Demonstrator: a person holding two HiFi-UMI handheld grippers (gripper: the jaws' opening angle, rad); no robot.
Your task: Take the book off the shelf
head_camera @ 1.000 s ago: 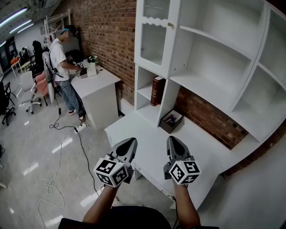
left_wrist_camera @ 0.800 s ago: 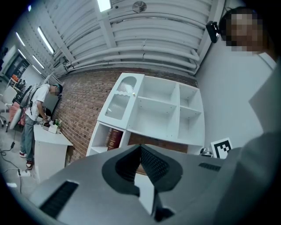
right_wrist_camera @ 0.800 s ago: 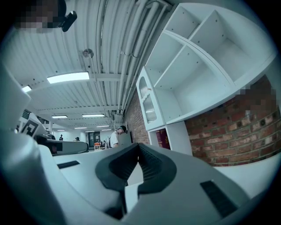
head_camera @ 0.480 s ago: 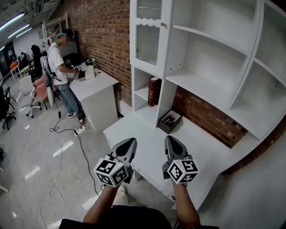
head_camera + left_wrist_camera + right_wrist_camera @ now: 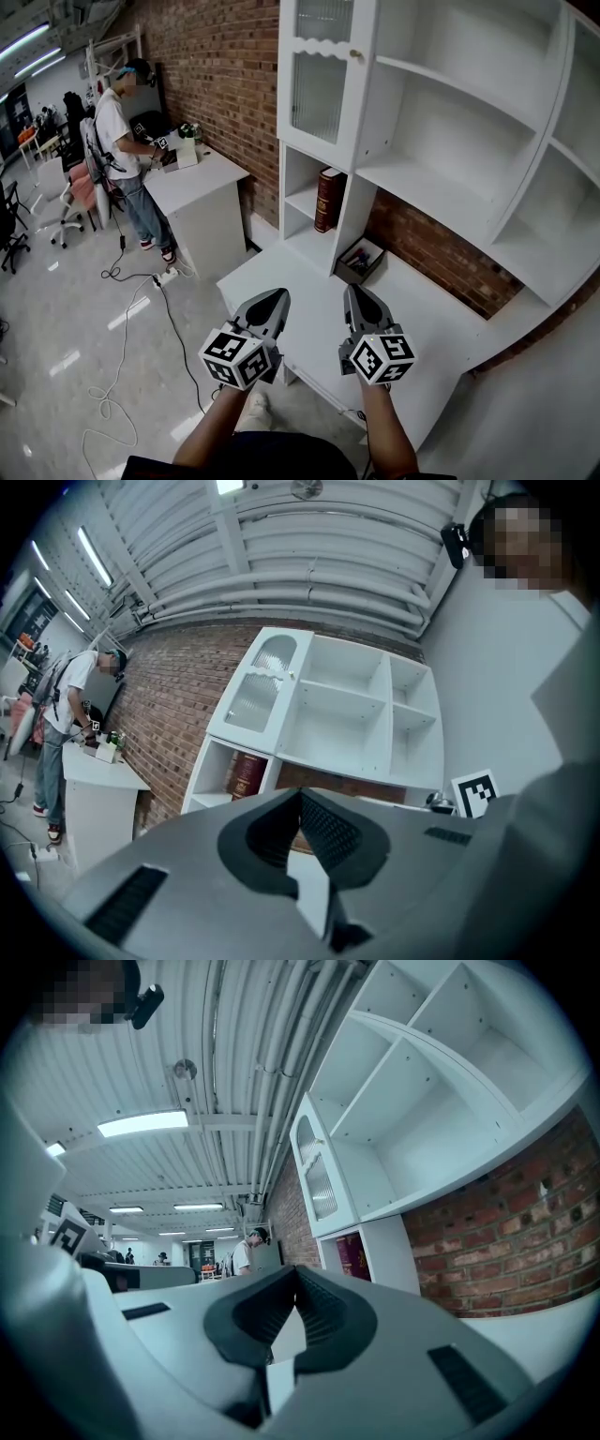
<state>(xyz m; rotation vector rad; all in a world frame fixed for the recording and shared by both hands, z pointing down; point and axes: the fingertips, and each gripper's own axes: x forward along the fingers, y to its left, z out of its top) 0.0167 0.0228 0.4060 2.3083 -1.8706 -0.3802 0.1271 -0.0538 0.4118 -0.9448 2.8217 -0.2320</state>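
A dark red book (image 5: 327, 199) stands upright in the lower left cubby of the white shelf unit (image 5: 441, 112); it also shows in the left gripper view as the book (image 5: 248, 772) and in the right gripper view as the book (image 5: 352, 1255). My left gripper (image 5: 273, 302) and right gripper (image 5: 357, 299) hover side by side over the front of the white desk (image 5: 309, 291), well short of the book. Both are shut with nothing between the jaws, as seen on the left gripper (image 5: 300, 794) and the right gripper (image 5: 294, 1271).
A small open black box (image 5: 360, 258) sits on the desk under the shelves. A person (image 5: 127, 141) stands at a second white desk (image 5: 192, 178) on the left. Cables and a power strip (image 5: 169, 273) lie on the floor; office chairs stand at far left.
The view shifted slightly; both grippers stay shut in about the same place over the desk front. The book has not moved.
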